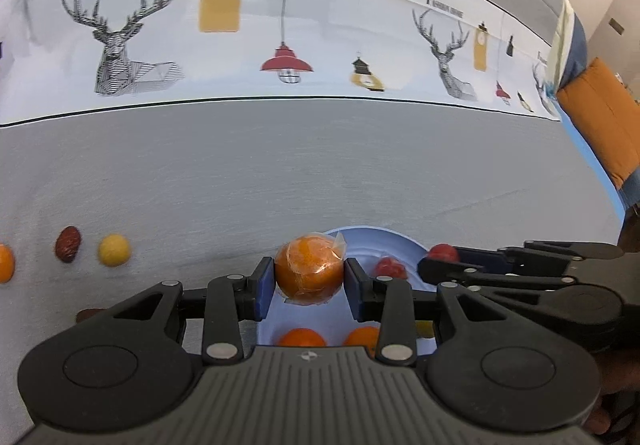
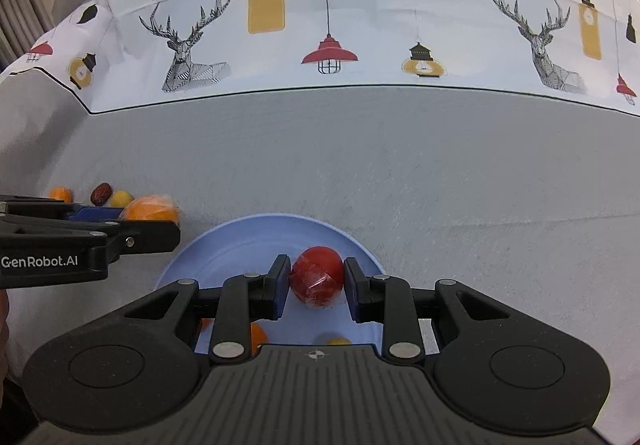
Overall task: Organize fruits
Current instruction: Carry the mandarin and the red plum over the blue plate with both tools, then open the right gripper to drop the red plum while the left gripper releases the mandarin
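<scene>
Left gripper [image 1: 309, 287]: clenched on a round orange fruit wrapped in clear film [image 1: 310, 272], blue pads pressed to its left and right flanks; held above the near-left part of the plate.
Right gripper [image 2: 317, 287]: clenched on a round red fruit wrapped in clear film [image 2: 317, 277]; held over the middle of the plate, jaws nearly at their narrowest.
Round pale-blue plate [image 2: 240, 241]: flat on the grey tablecloth [image 2: 400, 165], directly under both grippers; rim shown far of the right gripper's load.
Key relation: plate below and slightly right of the orange fruit, straight below the red fruit; right gripper judged the nearer to a clear spot.
Long axis: none of note, both held fruits near-spherical; roll on release judged likely.
Fruits already on plate: two orange ones [image 1: 302, 338] at the near side and a small red one [image 1: 390, 268] towards the right.
Fruits off plate: dark red oblong fruit [image 1: 68, 248] and small yellow round fruit [image 1: 114, 250], far left on the cloth, well apart from the plate; another orange piece at the left edge.
Step in hand, as judged: lowering and letting go of both loads onto the plate.
</scene>
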{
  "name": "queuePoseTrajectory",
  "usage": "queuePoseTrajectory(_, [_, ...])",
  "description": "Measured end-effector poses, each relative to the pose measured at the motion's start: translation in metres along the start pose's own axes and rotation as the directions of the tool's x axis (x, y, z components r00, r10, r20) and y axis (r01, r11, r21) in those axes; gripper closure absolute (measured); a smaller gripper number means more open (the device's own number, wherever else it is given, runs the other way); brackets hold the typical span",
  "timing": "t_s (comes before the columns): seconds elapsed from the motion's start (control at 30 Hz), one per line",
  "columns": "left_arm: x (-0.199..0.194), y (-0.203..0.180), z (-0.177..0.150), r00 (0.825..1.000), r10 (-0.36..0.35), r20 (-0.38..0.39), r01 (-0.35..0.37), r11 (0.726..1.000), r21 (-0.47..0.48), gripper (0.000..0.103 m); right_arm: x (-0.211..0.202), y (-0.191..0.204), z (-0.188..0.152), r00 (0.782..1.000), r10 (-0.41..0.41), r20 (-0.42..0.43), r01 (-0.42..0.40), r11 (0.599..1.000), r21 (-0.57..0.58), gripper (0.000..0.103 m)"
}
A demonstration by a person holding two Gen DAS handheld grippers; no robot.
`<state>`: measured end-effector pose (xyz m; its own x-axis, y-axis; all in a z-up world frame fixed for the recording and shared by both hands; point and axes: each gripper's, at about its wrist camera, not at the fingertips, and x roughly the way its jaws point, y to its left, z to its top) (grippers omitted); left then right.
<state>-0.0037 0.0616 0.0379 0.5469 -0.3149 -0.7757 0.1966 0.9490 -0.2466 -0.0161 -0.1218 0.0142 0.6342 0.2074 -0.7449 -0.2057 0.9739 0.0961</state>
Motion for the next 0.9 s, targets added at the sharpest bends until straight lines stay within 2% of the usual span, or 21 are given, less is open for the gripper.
queuePoseTrajectory(0.3, [0.006,-0.011,0.000,1.000,-0.002,0.001,0.002,0.999,0.034,0.062,0.007,-0.003,-0.008,0.998,-0.016,-0.053,0.015,1.000,-0.021,0.073])
queuePoseTrajectory(0.9, [0.005,-0.013,-0.001,1.000,0.004,0.016,-0.004,0.999,0.041,0.062,0.012,-0.001,-0.011,0.997,-0.011,-0.073,0.009,0.999,-0.039,0.073])
